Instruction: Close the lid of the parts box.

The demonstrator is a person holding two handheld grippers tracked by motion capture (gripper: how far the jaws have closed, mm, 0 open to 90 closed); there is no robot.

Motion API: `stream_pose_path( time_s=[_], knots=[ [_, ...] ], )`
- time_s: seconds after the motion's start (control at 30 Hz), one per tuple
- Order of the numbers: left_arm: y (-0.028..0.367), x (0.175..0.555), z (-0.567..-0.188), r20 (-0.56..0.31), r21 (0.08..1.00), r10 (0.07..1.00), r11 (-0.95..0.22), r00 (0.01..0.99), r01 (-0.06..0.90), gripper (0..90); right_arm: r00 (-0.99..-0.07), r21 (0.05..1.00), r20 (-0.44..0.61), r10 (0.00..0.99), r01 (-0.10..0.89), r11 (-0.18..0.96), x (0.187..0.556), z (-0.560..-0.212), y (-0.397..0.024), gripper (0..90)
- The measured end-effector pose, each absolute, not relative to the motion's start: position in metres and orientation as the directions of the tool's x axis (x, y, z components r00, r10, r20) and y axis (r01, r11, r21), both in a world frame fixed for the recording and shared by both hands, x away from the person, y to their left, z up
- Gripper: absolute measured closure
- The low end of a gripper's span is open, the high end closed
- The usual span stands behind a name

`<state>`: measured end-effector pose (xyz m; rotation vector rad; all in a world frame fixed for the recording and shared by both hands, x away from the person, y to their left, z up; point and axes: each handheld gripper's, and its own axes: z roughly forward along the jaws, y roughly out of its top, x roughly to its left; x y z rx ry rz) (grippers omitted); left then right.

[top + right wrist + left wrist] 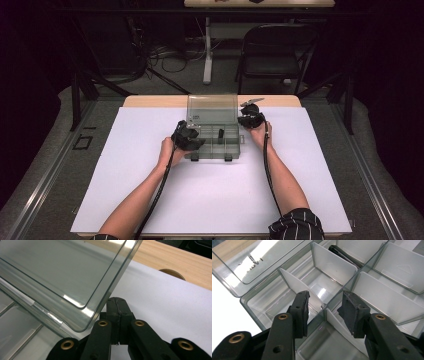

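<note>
A clear plastic organiser box (214, 141) sits on the white sheet (150, 190) that covers the table (150, 101), toward the far middle of it, and everything else is placed from that box. Its transparent lid (212, 109) stands open, hinged up along the box's far edge. White dividers (332, 263) split the inside into compartments, and a small dark object (220, 134) stands in one of the middle compartments; in the left gripper view a dark piece (342, 255) lies in a far compartment behind a divider, too hidden to tell what it is. The left gripper (187, 136) hovers over the box's left end, and in its own view (325, 310) its jaws stand apart with nothing between the pads, one finger (300, 311) above a near-left compartment, the other above the next one, a divider running below the gap. The right gripper (250, 117) is at the box's right far corner, just beside the lid's right edge; in its own view (117, 307) the jaws are pressed together with nothing held, their tips right at the lower corner of the lid (62, 275), though whether they touch it I cannot tell. Beyond the table, well behind the box, a dark folding chair (275, 50) stands on the floor.
</note>
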<state>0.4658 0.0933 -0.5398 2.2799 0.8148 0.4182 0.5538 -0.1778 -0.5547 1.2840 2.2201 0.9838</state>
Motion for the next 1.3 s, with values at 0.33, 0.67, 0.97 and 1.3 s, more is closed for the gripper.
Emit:
stream_pose_path(
  time_s=[0.33, 0.67, 0.97, 1.3],
  knots=[
    [0.093, 0.466, -0.540, 0.071, 0.687, 0.654, -0.579, 0.753, 0.438, 57.2, -0.497, 0.765, -0.002, 0.868, 0.558, 0.321, 0.551, -0.552, -0.178, 90.0],
    [0.093, 0.465, -0.540, 0.070, 0.688, 0.658, -0.576, 0.750, 0.441, 57.1, -0.495, 0.790, -0.019, 0.869, 0.525, 0.317, 0.548, -0.546, -0.178, 90.0],
    [0.092, 0.465, -0.540, 0.073, 0.689, 0.662, -0.574, 0.746, 0.442, 56.9, -0.496, 0.812, -0.016, 0.868, 0.500, 0.301, 0.544, -0.540, -0.179, 90.0],
    [0.092, 0.464, -0.540, 0.075, 0.688, 0.666, -0.574, 0.743, 0.445, 56.2, -0.506, 0.826, -0.019, 0.862, 0.478, 0.298, 0.539, -0.537, -0.180, 90.0]
  ],
)
